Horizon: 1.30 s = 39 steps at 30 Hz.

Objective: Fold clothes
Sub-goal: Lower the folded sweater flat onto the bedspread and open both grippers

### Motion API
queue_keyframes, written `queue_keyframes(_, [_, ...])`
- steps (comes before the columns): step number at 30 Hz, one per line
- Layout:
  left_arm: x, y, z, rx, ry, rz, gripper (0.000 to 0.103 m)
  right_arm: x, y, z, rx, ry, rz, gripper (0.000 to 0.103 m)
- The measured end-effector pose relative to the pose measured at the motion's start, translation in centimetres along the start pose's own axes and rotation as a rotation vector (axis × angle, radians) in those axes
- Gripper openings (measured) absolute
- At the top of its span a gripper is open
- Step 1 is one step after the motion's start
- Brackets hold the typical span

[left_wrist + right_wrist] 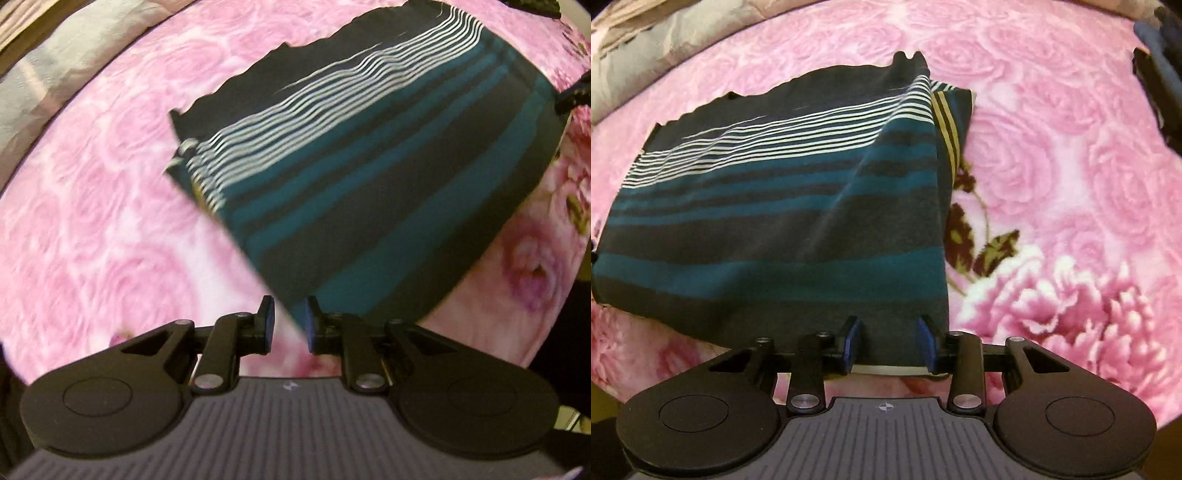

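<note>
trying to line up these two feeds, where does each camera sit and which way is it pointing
Left wrist: sits on the left gripper, looking forward along its open fingers at the near left corner of the striped garment on the pink rose blanket; only the gripper's own fingers and body show.
Right wrist: sits on the right gripper, looking along its open fingers, which straddle the striped garment's near edge close to its right corner; only the gripper shows.
Shared: the same garment, the blanket and grey bedding at far left.
</note>
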State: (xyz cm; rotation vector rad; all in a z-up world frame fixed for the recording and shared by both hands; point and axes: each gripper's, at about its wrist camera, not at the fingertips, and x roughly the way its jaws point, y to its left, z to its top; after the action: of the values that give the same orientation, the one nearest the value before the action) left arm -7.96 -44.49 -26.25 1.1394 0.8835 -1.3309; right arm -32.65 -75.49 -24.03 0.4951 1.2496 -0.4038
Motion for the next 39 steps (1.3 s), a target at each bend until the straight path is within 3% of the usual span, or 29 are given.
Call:
queue_keyframes(1, [-0.9,-0.3,-0.6,0.017,-0.045,-0.015,0.014,-0.4,0.7,0.1,-0.002,-0.011,-0.008,0.039])
queue_keyframes(3, [-2.2,-1.0,-1.4,0.065,-0.116,-0.049,0.014,-1.3,2.3,0.3,0.018,-0.057,0.022,0.056])
queue_keyframes(4, [-2.0,-1.6,-1.7,0.102,-0.124,-0.073,0.014,-1.8,3.3,0.4,0.029,-0.093,0.034,0.070])
queue_keyframes(5, [-1.8,-2.1,-1.9,0.139,-0.130,-0.099,0.014,-2.2,4.4,0.5,0.039,-0.125,0.047,0.073])
queue_keyframes(9, [0.4,-3.3,-2.5,0.243,-0.113,-0.150,0.015,-0.3,9.5,0.5,0.063,-0.140,0.116,0.073])
queue_keyframes(12, [0.8,-2.3,-3.0,0.261,-0.082,-0.150,0.016,2.6,12.3,0.3,0.057,-0.072,0.121,0.073])
queue_keyframes(14, [0.4,-1.3,-3.5,0.261,-0.067,-0.146,0.019,4.7,12.8,0.1,0.081,0.048,0.041,0.073])
queue_keyframes(18, [-0.6,0.8,-4.4,0.263,-0.038,-0.138,0.019,2.6,12.5,-0.6,0.155,0.038,-0.038,0.073])
queue_keyframes(21, [-2.2,2.1,-4.3,0.255,-0.064,-0.126,0.019,0.1,13.1,-1.0,0.217,0.014,-0.064,0.073])
queue_keyframes(27, [-4.8,3.1,-2.3,0.275,-0.131,-0.134,0.019,-4.1,15.9,-1.2,0.310,-0.066,-0.028,0.073])
queue_keyframes(30, [-5.6,2.8,-0.8,0.283,-0.165,-0.146,0.024,-5.1,17.3,-1.5,0.318,-0.069,-0.016,0.076])
queue_keyframes(32, [-5.9,2.4,0.2,0.285,-0.181,-0.154,0.027,-5.7,17.6,-1.9,0.318,-0.066,-0.008,0.091])
queue_keyframes(39, [-6.0,-0.1,2.4,0.294,-0.174,-0.163,0.027,-6.9,16.4,-3.3,0.312,-0.031,0.015,0.091])
